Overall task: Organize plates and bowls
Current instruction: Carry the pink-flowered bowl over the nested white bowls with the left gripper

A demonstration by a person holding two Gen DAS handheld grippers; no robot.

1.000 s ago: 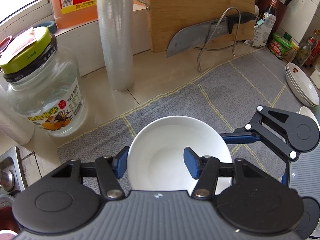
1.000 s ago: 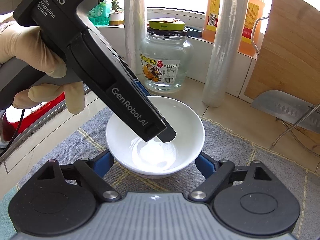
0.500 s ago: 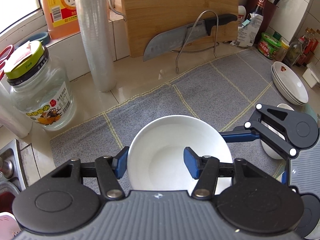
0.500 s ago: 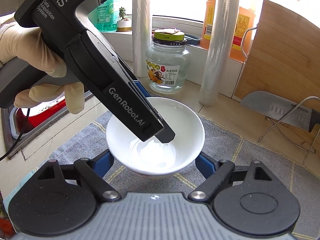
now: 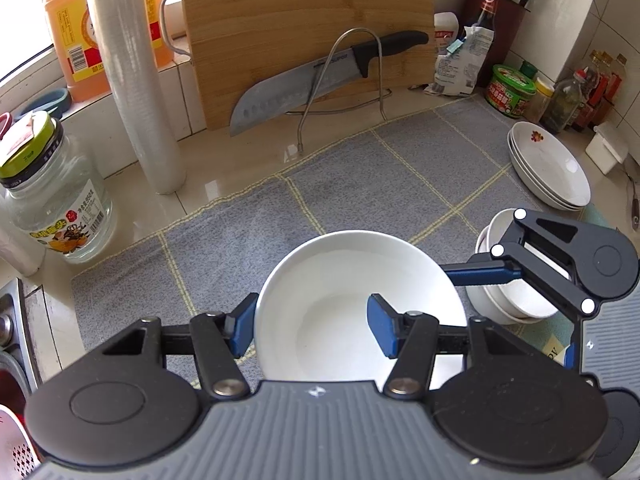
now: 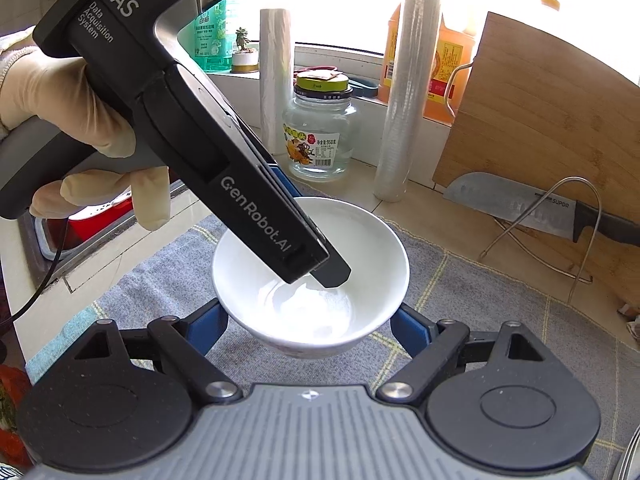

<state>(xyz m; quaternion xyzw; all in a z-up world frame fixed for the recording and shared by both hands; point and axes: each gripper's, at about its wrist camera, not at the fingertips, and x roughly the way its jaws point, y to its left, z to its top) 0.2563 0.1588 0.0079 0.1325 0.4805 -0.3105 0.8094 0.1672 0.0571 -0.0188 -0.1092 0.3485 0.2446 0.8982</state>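
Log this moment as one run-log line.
left gripper: shut on white bowl rim | right gripper: fingers flank bowl's outside | bowl: above grey mat | near: bowl stack

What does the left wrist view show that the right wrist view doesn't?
Left wrist only: stacked plates, stacked small bowls, green-lidded tub, knife block.
Right wrist only: gloved hand gripping the left device, white roll, green bottle, red basin.
Both: white bowl, with the left claw pinching its rim and the right claw closed on its sides; glass jar, film roll, cutting board, knife, grey mat.
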